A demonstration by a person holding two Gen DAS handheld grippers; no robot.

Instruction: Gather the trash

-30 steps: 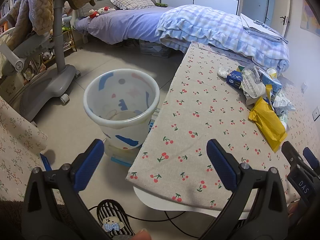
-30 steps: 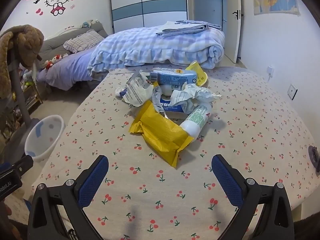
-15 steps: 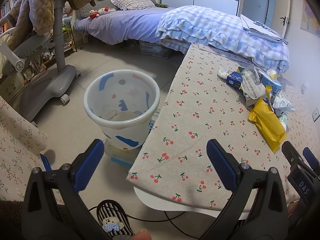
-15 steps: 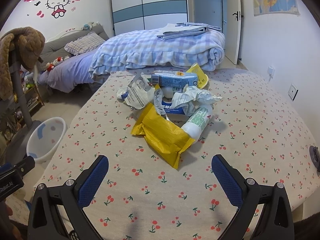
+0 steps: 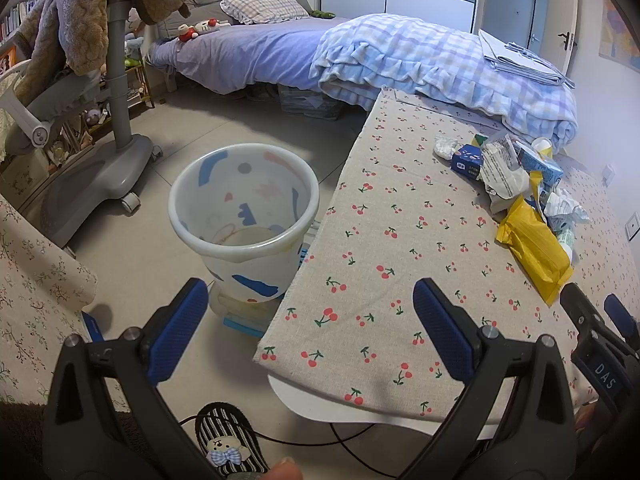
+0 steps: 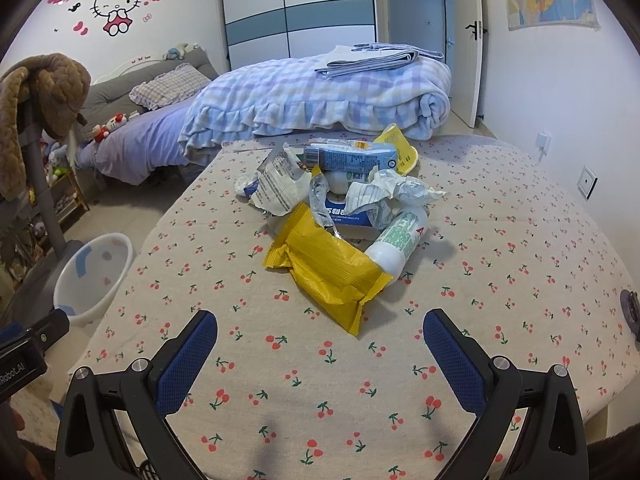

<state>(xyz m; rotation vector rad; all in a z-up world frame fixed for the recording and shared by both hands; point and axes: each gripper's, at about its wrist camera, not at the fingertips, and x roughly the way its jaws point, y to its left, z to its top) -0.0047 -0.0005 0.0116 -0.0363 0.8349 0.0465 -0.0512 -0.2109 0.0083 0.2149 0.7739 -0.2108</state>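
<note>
A pile of trash lies on the cherry-print table (image 6: pixel 320 380): a yellow wrapper (image 6: pixel 328 268) in front, a white tube (image 6: pixel 398 242), crumpled paper (image 6: pixel 384 192), a blue carton (image 6: pixel 348 158) and a clear wrapper (image 6: pixel 280 188). The pile also shows in the left wrist view, with the yellow wrapper (image 5: pixel 534 246) nearest. My right gripper (image 6: pixel 320 340) is open and empty, just short of the yellow wrapper. My left gripper (image 5: pixel 310 304) is open and empty, over the table's left corner beside the white patterned bin (image 5: pixel 244 216) on the floor. The bin also shows in the right wrist view (image 6: pixel 94 276).
A bed with a plaid blanket (image 6: pixel 320 96) stands behind the table. A grey rolling stand (image 5: pixel 116 132) draped with a brown plush throw is left of the bin. A striped slipper (image 5: pixel 230 444) and cables lie on the floor under the table edge.
The right gripper has edged forward toward the trash pile, which now looks slightly nearer. The left gripper has barely moved. Both stay open.
</note>
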